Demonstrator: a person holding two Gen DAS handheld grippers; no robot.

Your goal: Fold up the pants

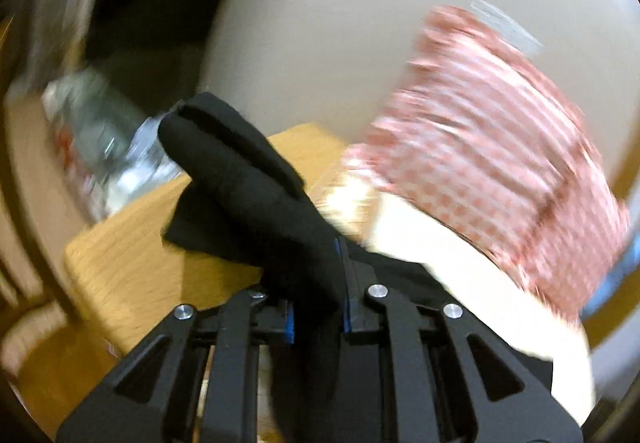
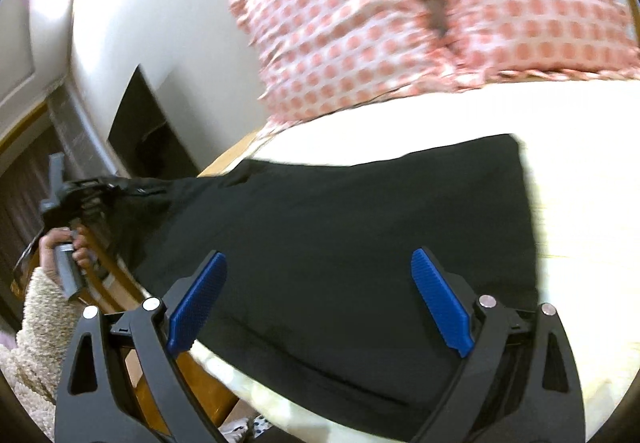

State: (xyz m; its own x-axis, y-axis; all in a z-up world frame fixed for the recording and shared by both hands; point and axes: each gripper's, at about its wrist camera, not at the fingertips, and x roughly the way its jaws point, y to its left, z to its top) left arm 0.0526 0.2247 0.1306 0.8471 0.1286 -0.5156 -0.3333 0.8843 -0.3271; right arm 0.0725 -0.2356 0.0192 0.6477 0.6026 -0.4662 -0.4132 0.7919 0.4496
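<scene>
We see the black pants (image 2: pixel 340 243) spread across a pale bed surface (image 2: pixel 580 203), one end lying flat toward the right and the other end drawn up and off to the left. In the left wrist view a bunched fold of that same dark cloth (image 1: pixel 248 195) rises from between the fingers of the left gripper (image 1: pixel 318 307), whose jaws are clamped together on it, the blue pads almost hidden by the fabric. From the right wrist view we can pick out the person's left hand (image 2: pixel 66 247) gripping the tool's handle at the far left, with a fuzzy cream sleeve (image 2: pixel 36 323) below it. The right gripper (image 2: pixel 320 299) hangs over the middle of the pants with its blue pads (image 2: pixel 198 303) standing wide apart and nothing between them. Behind the pants lies a pillow with a red-and-white checked pattern (image 2: pixel 400 23), against a plain light wall (image 2: pixel 160 3). A wooden bed frame (image 1: pixel 140 263) shows beneath the lifted cloth, much blurred.
</scene>
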